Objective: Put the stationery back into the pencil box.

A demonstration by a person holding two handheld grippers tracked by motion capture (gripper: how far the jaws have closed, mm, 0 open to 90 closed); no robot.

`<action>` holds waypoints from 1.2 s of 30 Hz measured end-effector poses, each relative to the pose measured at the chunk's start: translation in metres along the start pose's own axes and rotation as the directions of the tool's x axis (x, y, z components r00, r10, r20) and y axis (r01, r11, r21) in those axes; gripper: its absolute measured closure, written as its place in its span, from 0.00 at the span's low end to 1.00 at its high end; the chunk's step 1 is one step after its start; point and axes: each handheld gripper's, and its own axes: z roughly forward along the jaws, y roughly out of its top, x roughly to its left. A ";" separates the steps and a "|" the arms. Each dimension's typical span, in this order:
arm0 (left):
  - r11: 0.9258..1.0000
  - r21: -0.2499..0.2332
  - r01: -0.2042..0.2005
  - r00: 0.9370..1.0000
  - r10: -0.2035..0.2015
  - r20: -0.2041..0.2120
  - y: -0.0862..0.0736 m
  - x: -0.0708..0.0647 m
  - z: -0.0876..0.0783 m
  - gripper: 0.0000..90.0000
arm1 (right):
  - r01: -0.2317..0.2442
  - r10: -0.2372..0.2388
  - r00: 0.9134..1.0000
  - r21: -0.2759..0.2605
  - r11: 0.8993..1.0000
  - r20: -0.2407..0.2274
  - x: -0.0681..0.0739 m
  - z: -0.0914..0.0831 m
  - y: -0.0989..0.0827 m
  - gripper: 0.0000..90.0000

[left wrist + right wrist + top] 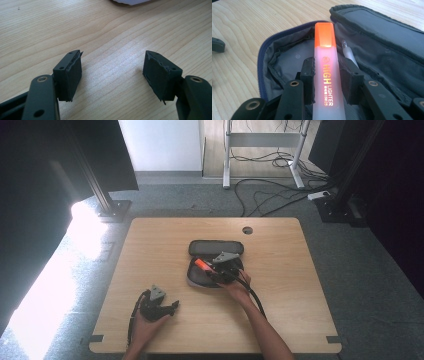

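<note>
the right gripper (327, 82) pinches the orange highlighter (325, 67) over the open pencil case (387, 37), so next it lowers and lets go, while the left gripper (112, 75) waits wide open near the case.

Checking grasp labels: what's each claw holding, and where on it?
Right claw is shut on the highlighter, gripping its translucent barrel at mid-length, below the orange cap, over the open case. Left claw is open, holding nothing.

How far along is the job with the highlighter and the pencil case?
Done: the pencil case lies unzipped and open, with a pen already inside. In hand: the right gripper is shut on the orange highlighter above the open case. Left: probably setting it down and letting go. The left gripper waits open over the table.
</note>
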 end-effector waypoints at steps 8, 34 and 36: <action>1.000 0.000 0.000 1.000 0.000 -0.001 0.000 0.000 0.000 0.35 | 0.007 -0.007 1.000 0.019 1.000 0.009 -0.002 0.004 -0.003 0.73; 1.000 0.000 0.000 1.000 0.000 0.000 0.000 0.000 0.000 0.35 | 0.017 -0.017 1.000 0.021 1.000 0.024 0.003 0.004 -0.005 0.60; 1.000 0.000 0.000 1.000 0.000 0.000 0.000 0.000 0.000 0.35 | 0.015 -0.016 1.000 0.013 1.000 0.027 0.003 0.002 -0.004 0.59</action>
